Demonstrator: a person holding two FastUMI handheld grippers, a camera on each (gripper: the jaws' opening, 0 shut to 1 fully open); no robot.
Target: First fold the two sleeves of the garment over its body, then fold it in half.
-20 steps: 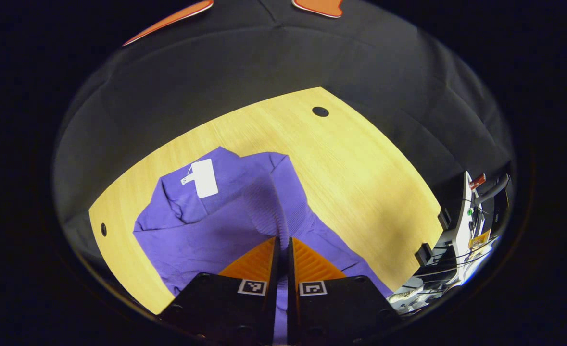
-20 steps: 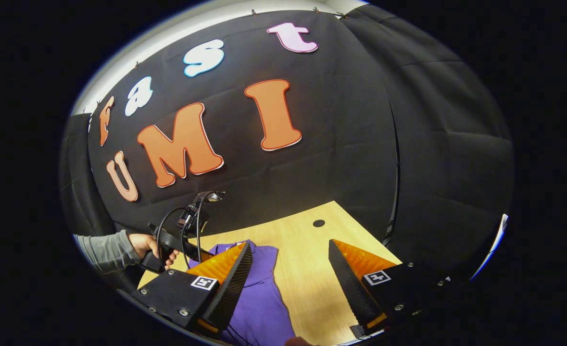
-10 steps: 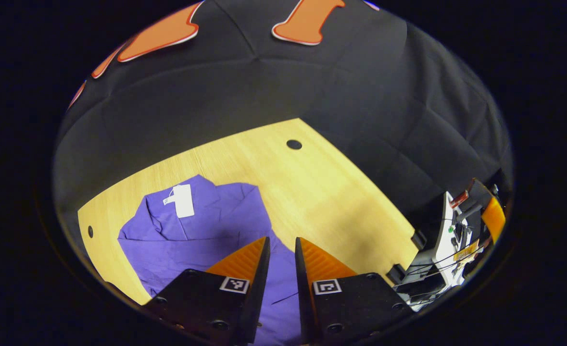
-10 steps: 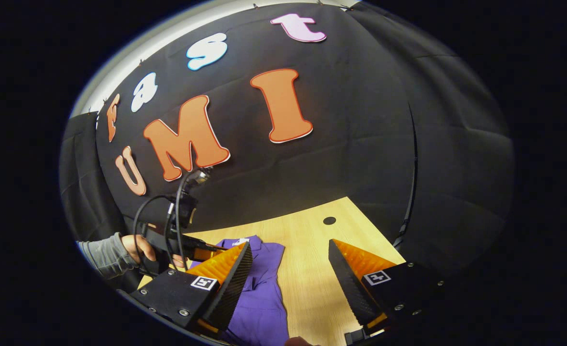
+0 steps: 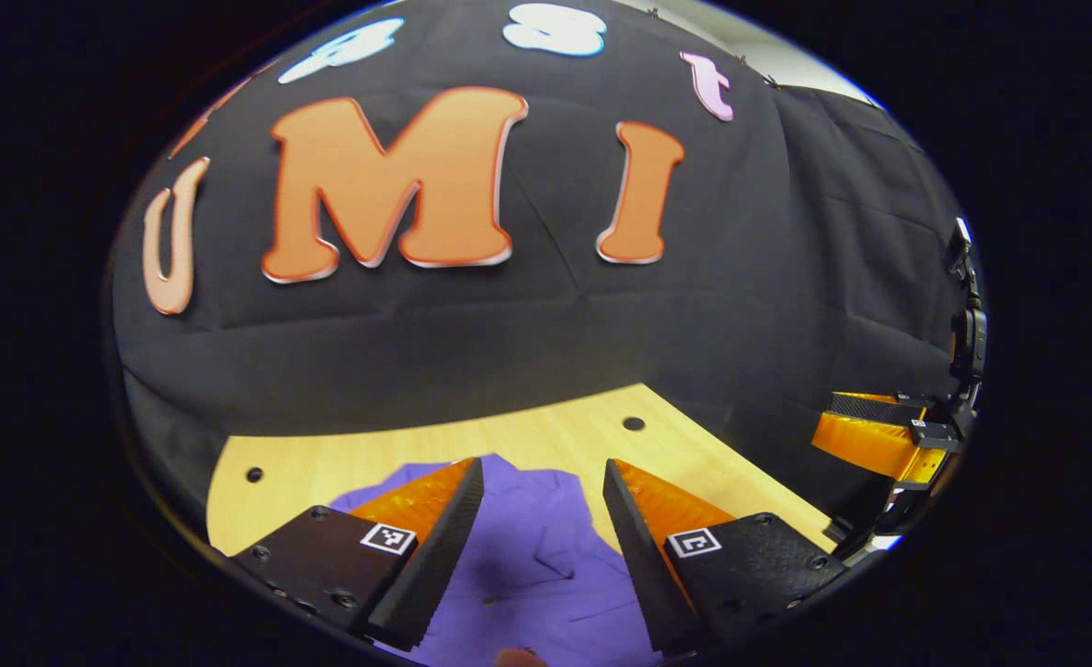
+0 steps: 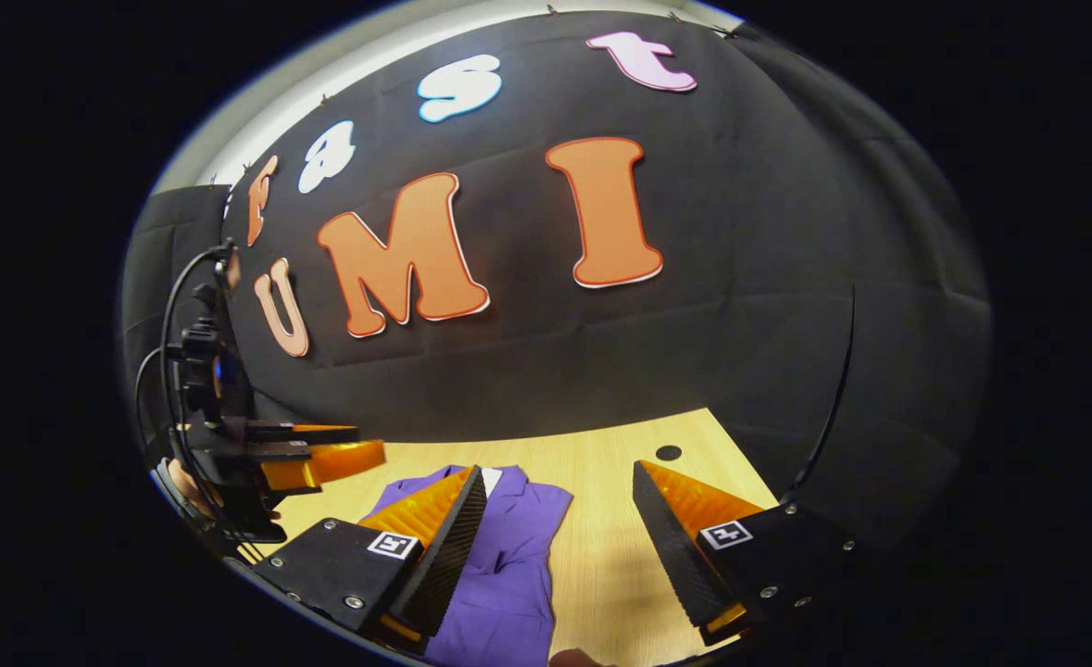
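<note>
A purple garment (image 5: 527, 556) lies flat on the wooden desk (image 5: 546, 435), at 6 o'clock in both views. The left tongs (image 5: 541, 482) and right tongs (image 6: 559, 486) hover above it, both spread and holding nothing.

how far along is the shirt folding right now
Done, it seems: the purple shirt lies on the table as a narrow strip, so the sleeves look folded in. In hand: nothing; the left gripper and right gripper hover open above it. Left: folding it in half.
</note>
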